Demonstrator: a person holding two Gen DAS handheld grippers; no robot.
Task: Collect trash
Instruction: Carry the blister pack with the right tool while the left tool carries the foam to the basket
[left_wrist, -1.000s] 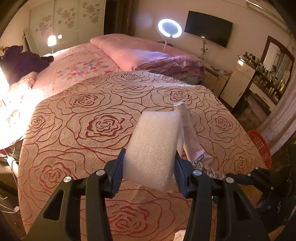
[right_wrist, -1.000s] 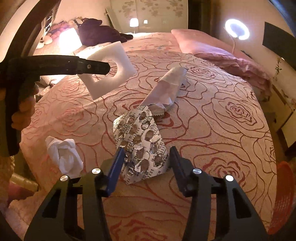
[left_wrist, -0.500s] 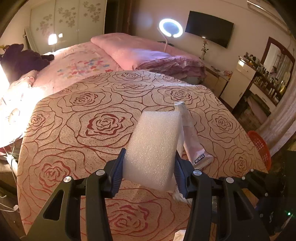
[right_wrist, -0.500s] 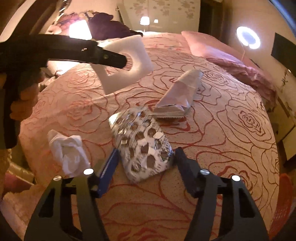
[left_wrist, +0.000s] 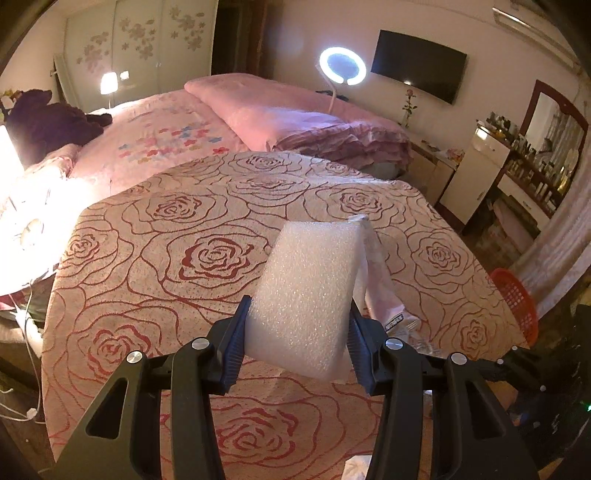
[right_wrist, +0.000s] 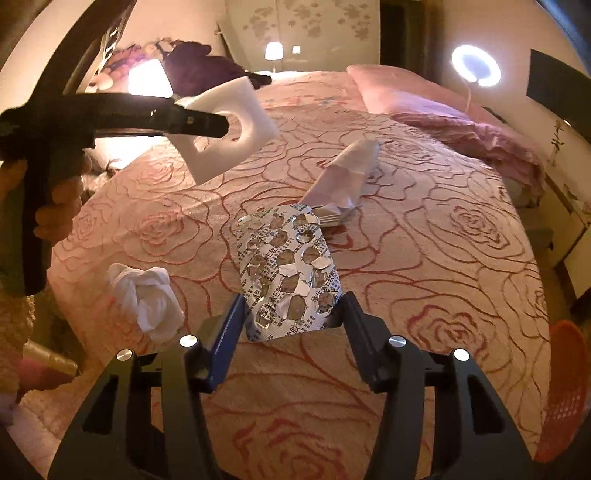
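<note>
Left gripper (left_wrist: 297, 336) clamped on foam block (left_wrist: 306, 299). Right gripper (right_wrist: 291, 321) closing around blister pack (right_wrist: 288, 269); best squeezed squarely on both edges before lifting toward red basket (right_wrist: 565, 384).

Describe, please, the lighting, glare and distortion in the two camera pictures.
Left wrist view: warm dim light, a blown-out white glare at the left edge, the ring lamp bright but readable, the foam piece sharp; straight walls bend outward from the fisheye. Right wrist view: the same amber cast, glare behind the foam piece, the blister pack glinting, dark corners.
</note>
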